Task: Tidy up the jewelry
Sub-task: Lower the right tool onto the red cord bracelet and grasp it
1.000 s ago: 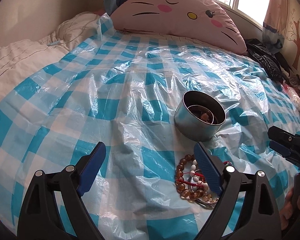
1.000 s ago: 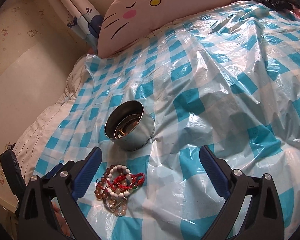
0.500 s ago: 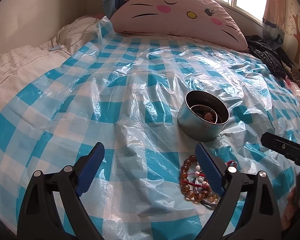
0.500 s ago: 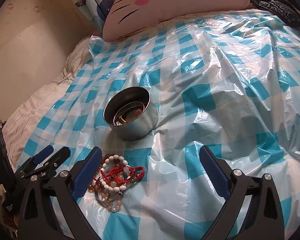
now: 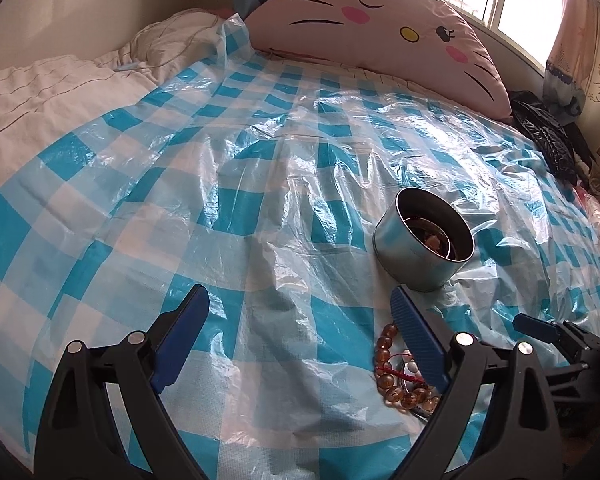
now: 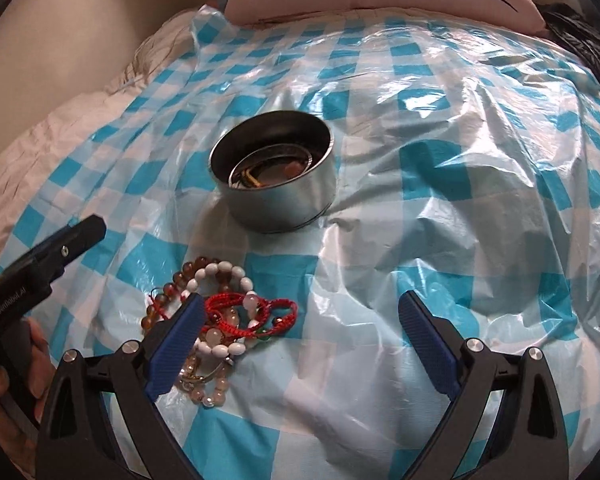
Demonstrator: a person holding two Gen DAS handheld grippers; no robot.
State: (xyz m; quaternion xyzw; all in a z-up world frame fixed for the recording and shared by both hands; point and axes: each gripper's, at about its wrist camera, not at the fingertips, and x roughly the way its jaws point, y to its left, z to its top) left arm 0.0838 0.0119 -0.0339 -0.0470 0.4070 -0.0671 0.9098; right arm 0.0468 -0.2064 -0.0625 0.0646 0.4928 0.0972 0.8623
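A round metal tin (image 6: 274,172) holding a few jewelry pieces stands on the blue checked plastic sheet (image 6: 440,208); it also shows in the left wrist view (image 5: 424,240). A pile of bracelets (image 6: 224,312) lies just in front of it: brown beads, white beads and red cord. In the left wrist view the pile (image 5: 400,372) is partly hidden behind my left gripper's right finger. My right gripper (image 6: 300,320) is open and empty, its left finger over the pile. My left gripper (image 5: 300,312) is open and empty, left of the pile.
A pink cat-face pillow (image 5: 372,24) lies at the head of the bed. A white quilt (image 5: 40,88) lies at the left, and dark clothing (image 5: 548,136) at the right edge. The left gripper's body and the hand holding it (image 6: 28,280) show at the left of the right wrist view.
My right gripper has moved forward and left, closer to the bracelet pile and tin. My left gripper has shifted a little left and tilted; the pile sits further behind its right finger.
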